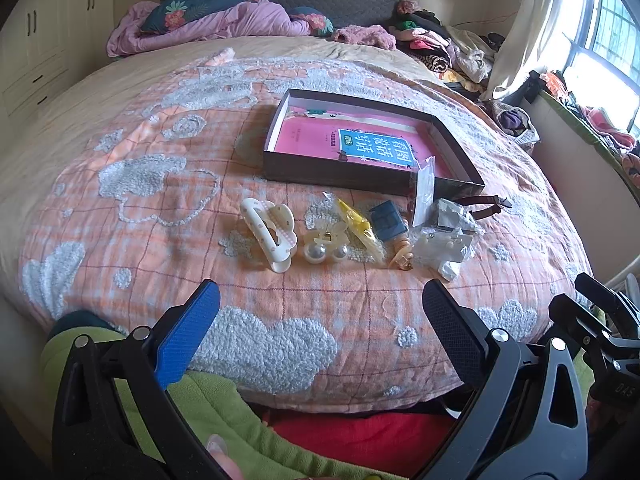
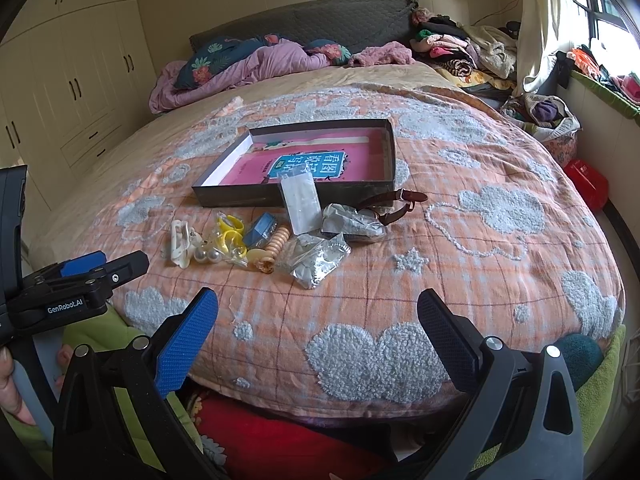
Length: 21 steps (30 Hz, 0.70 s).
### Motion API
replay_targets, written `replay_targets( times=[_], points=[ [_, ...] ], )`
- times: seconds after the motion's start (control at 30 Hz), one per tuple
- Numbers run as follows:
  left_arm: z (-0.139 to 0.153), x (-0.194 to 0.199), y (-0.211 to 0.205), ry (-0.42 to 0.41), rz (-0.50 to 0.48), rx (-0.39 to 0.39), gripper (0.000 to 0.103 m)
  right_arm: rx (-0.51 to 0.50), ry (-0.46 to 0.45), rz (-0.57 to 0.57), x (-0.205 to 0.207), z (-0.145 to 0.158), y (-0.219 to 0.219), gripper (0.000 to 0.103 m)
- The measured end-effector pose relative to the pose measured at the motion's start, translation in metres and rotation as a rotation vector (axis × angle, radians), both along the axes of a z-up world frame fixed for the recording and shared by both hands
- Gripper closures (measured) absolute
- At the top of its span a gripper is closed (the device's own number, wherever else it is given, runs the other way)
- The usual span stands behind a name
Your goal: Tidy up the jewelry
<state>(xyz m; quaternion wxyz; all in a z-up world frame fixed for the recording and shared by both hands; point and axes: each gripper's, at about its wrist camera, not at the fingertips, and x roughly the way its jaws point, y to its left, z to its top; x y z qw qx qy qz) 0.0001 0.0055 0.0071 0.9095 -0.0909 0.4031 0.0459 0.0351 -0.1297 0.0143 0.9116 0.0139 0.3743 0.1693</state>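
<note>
Both grippers' fingers apart, empty, at blanket (image 1: 320, 312) edge; bare quilt before jewelry pile (image 1: 352, 232), box (image 1: 360, 176) behind.

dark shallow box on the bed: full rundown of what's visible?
The dark shallow rectangular box, seemingly cardboard, lies open-topped and flat on the orange checked quilt, beyond the row of small accessories. Its low walls are dark outside and pale on the inside at the left end. Inside lies a pink booklet with a blue title panel, covering most of the floor. A clear plastic packet leans over its near wall, and a brown watch strap lies by its near right corner. Neither claw touches it.
</note>
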Motion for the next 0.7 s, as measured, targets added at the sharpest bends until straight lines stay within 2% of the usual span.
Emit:
replay_targets(
  times=[0.7],
  points=[
    [0.0039,-0.0025,0.0007,-0.006,0.001,0.0,0.008,0.005,0.002,0.003,-0.0002,-0.0006,0.0006,0.004]
  ],
)
